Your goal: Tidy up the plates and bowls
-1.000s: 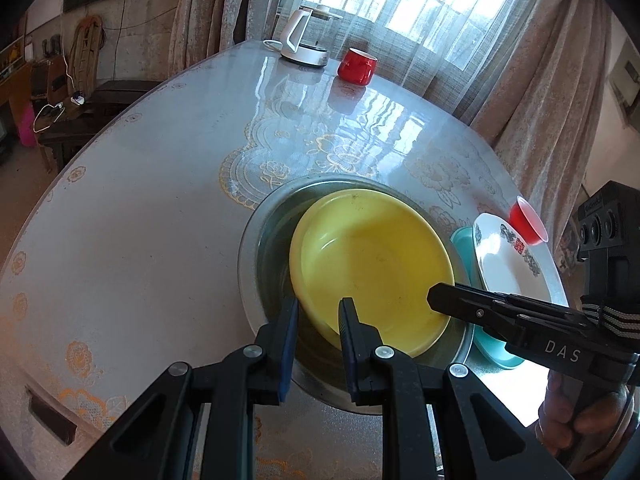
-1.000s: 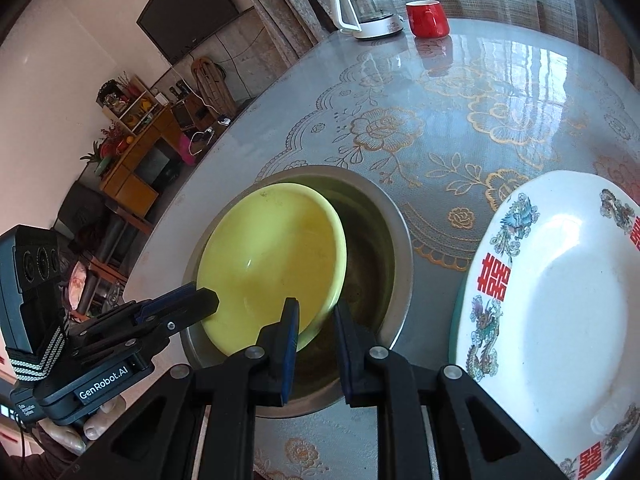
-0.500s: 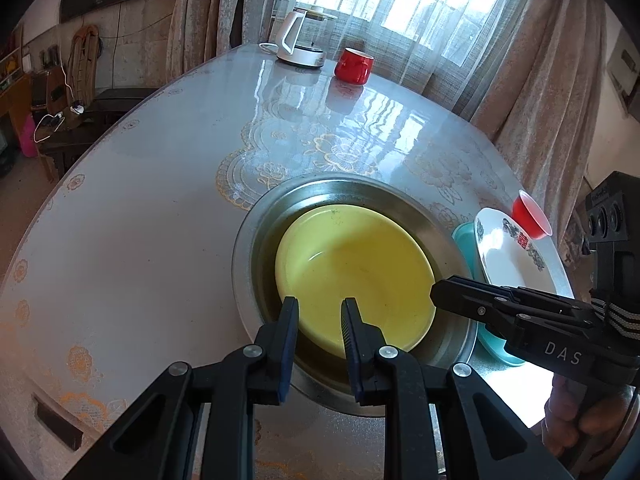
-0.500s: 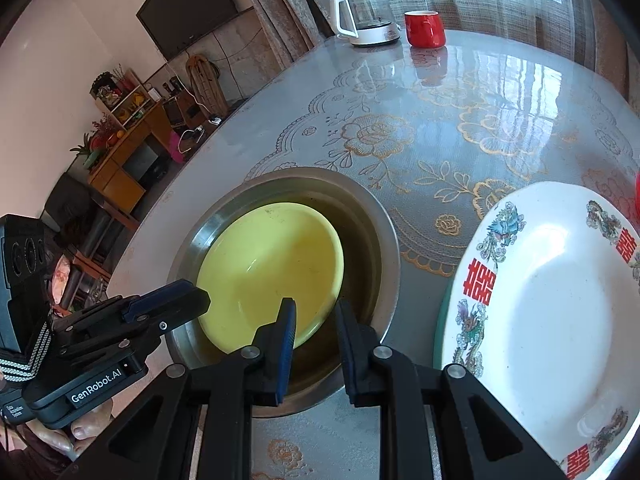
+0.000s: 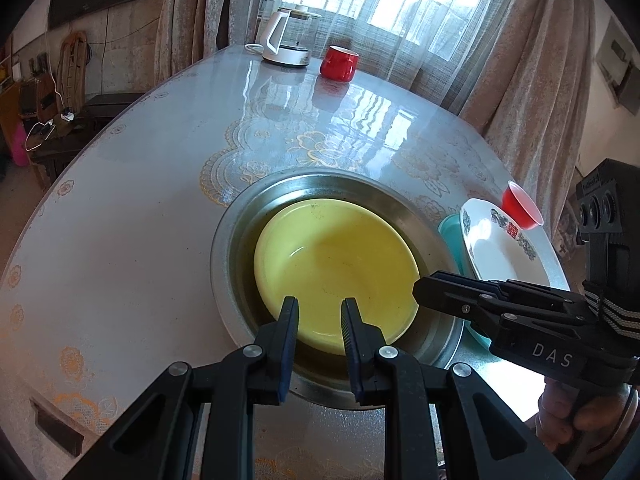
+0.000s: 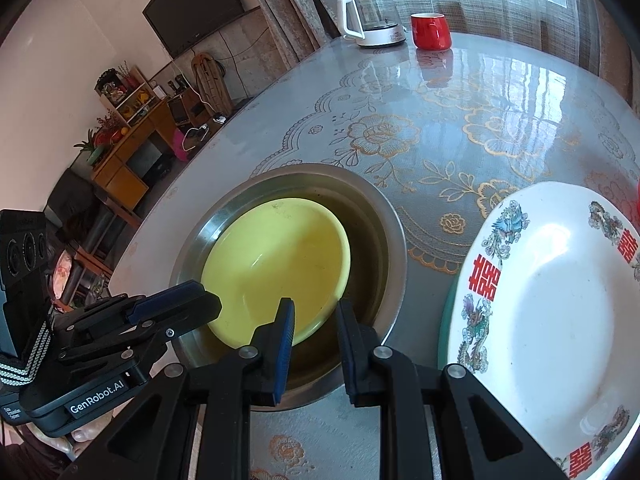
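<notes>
Grippers angled down | L (image 5: pixel 319 312) & R (image 6: pixel 315 314) nr-closed, empty; over yellow bowl (image 5: pixel 336 264)

Wide bare desk (image 5: pixel 120 248) from 7 to 11 o'clock of the steel basin (image 5: pixel 236 232), free for passing. Basin filled by the yellow bowl (image 5: pixel 336 264), only a narrow ring of room around it. At 3 o'clock, blocked just beside the basin by the white plate (image 6: pixel 560 312) on a teal plate (image 5: pixel 450 232), with a small red cup (image 5: pixel 520 210). Far at 12 o'clock, kettle (image 5: pixel 286 40) and red mug (image 5: pixel 339 62), well apart from the basin, open desk between.
</notes>
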Action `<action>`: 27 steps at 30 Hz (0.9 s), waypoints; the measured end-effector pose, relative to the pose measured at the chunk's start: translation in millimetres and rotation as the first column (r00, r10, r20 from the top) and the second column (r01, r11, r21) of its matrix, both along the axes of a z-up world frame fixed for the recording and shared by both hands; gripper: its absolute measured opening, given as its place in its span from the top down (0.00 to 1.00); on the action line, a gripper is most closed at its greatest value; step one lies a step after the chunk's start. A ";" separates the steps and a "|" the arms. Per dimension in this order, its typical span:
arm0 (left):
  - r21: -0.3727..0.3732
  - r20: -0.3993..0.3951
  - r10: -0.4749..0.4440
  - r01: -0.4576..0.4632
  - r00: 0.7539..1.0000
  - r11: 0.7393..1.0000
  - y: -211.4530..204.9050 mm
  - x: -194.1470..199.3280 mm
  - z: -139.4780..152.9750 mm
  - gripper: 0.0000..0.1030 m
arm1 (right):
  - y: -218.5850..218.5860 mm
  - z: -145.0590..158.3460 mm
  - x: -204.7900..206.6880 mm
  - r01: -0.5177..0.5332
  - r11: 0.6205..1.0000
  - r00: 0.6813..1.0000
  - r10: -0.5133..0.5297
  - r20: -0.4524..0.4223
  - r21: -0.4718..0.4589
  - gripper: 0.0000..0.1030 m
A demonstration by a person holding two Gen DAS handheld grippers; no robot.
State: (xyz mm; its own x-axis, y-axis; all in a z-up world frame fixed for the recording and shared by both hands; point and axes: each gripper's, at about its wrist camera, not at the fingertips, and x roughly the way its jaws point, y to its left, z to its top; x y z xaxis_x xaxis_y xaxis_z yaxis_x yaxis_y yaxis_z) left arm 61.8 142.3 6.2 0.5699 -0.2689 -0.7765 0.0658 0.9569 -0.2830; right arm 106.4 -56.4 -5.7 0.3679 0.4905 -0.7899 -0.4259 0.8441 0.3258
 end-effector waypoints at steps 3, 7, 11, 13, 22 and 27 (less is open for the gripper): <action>-0.018 0.005 0.019 -0.019 1.000 1.000 0.0 2.1 3.0 0.78 | -3.9 1.3 -1.7 0.006 1.000 1.000 -0.006 0.004 0.012 0.80; -0.062 0.010 -0.003 0.004 1.000 0.998 -10.5 13.6 12.7 0.68 | -10.9 6.4 -3.8 0.026 0.999 1.000 -0.026 0.017 0.040 0.80; 0.022 -0.029 -0.029 0.030 0.999 0.999 -28.4 24.7 5.1 0.68 | -29.5 16.7 -5.9 0.075 0.996 0.995 -0.077 0.056 0.043 0.79; 0.006 -0.065 -0.036 0.036 0.997 0.999 -31.2 30.6 -1.4 0.68 | -40.9 20.6 -5.8 0.099 0.994 0.993 -0.103 0.064 0.055 0.79; -0.049 -0.156 -0.052 0.045 0.986 0.998 -41.2 41.1 -18.8 0.69 | -71.7 14.3 1.2 0.177 0.980 0.983 -0.181 0.027 0.094 0.79; -0.063 -0.167 -0.064 0.054 0.984 0.997 -47.0 42.8 -20.9 0.69 | -79.9 12.1 2.4 0.197 0.975 0.980 -0.200 0.019 0.105 0.79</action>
